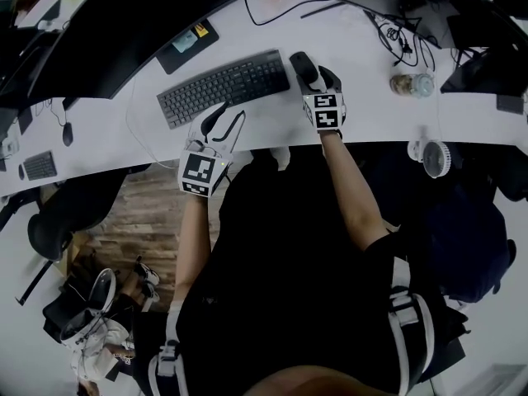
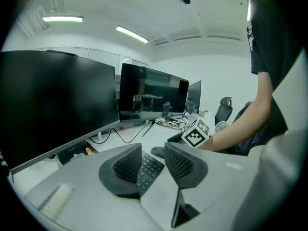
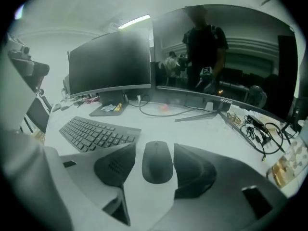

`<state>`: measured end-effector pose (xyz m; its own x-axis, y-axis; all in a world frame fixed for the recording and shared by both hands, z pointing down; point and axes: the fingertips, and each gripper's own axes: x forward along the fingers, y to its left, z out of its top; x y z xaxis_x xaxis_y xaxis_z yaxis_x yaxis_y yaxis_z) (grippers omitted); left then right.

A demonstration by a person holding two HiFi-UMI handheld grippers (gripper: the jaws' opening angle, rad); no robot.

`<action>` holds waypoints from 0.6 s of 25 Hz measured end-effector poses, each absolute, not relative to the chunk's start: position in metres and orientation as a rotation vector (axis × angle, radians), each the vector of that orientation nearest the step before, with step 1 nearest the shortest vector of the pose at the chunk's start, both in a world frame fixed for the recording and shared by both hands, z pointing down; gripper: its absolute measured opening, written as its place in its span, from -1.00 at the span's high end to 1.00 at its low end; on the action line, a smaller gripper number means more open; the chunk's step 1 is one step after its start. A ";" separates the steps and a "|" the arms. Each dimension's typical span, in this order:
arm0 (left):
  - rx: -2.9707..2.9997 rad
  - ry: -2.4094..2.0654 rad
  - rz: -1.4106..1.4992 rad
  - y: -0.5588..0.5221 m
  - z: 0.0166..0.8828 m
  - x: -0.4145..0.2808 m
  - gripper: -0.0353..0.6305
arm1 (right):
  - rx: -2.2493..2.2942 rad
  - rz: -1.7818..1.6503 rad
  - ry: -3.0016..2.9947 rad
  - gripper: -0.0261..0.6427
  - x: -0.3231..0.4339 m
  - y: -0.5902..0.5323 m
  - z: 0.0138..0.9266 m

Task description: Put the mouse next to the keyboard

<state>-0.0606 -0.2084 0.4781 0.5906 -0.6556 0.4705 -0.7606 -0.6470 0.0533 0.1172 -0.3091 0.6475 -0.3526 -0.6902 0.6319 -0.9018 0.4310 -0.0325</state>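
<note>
Mouse (image 1: 303, 67) lies flat on desk (image 1: 371, 114), just right of keyboard (image 1: 223, 87), so placement looks done. Right gripper (image 3: 155, 154) is wide, jaws either side of the mouse, pads clear. Left gripper (image 2: 153, 163) is wide and empty by the keyboard's near edge. Next: pull right gripper away without nudging mouse.

Left gripper (image 2: 153, 149) jaws apart, right gripper (image 3: 155, 150) likewise
</note>
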 end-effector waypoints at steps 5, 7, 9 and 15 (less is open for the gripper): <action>2.602 -1.152 0.598 -0.199 0.476 -0.059 0.52 | 1.334 0.497 -2.156 0.37 0.120 -0.288 0.635; 2.608 -1.168 0.587 -0.197 0.473 -0.060 0.55 | 1.321 0.496 -2.166 0.47 0.121 -0.279 0.630; 2.611 -1.182 0.573 -0.196 0.470 -0.063 0.59 | 1.298 0.492 -2.181 0.64 0.120 -0.270 0.625; 2.630 -1.206 0.547 -0.187 0.460 -0.076 0.76 | 1.153 0.452 -2.276 0.91 0.104 -0.240 0.608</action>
